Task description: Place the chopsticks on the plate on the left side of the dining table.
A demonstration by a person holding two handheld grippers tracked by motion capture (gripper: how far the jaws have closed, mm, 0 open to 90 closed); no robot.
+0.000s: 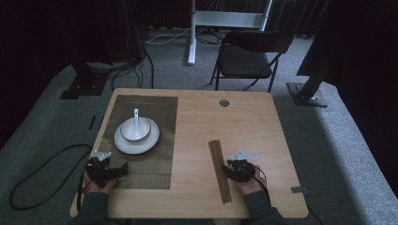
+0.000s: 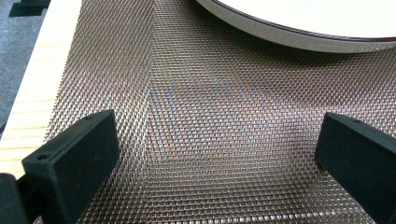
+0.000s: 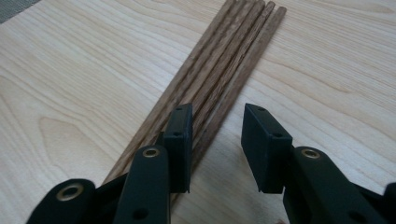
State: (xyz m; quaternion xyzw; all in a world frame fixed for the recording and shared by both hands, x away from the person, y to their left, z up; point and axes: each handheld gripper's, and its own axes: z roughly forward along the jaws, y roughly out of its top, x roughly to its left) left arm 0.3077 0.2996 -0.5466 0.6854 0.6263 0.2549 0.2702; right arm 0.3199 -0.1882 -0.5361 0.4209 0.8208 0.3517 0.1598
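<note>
Chopsticks (image 3: 219,79): brown wooden sticks lying bunched on table (image 1: 244,117), near-right. Right gripper (image 3: 215,149) hovering over them, jaws part-open, seemingly gripping nothing. Left gripper (image 2: 210,158) resting wide open on mat (image 2: 210,107) near plate (image 2: 289,35).

Brown, straight-grained wooden chopsticks (image 3: 219,70) lie on the pale, wavy-grained wooden surface (image 3: 70,93); a grey-brown woven mesh placemat (image 2: 210,130) carries a white round plate (image 2: 299,35) with a dark rim line.

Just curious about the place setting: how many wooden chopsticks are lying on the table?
4, it seems: the chopsticks lie side by side in one row on the bare table, at the right gripper; its jaw hides part of them.
</note>
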